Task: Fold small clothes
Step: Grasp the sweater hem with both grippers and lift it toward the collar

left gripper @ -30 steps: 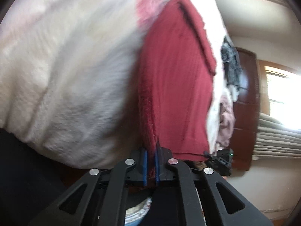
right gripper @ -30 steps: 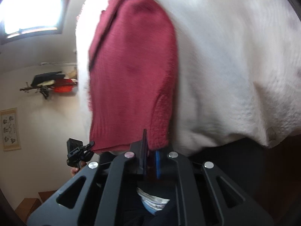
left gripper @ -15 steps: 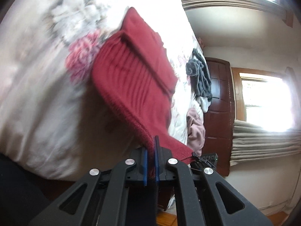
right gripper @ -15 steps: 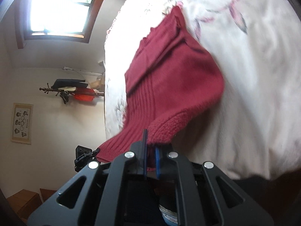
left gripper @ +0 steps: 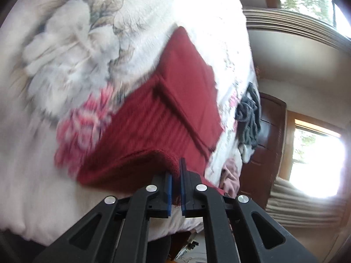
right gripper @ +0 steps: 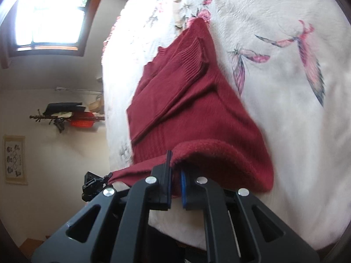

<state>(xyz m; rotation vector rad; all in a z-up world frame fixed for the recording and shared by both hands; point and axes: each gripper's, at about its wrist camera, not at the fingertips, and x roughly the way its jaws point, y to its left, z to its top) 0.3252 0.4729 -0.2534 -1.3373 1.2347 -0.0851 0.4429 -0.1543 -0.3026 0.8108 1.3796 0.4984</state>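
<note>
left tongs (left gripper: 176, 183): we see them clamped on the sweater (left gripper: 175, 114) hem, near corner lifted off the blanket (left gripper: 65, 43)
right tongs (right gripper: 175, 180): we see them pinching the other hem corner, fleecy inside curling over the pads
sweater: red knit, far part lying flat on the floral blanket on the bed, near edge raised and folding back
clothes pile (left gripper: 249, 118): grey and pink items further along the bed
other: coat rack (right gripper: 65, 116) on the wall
</note>
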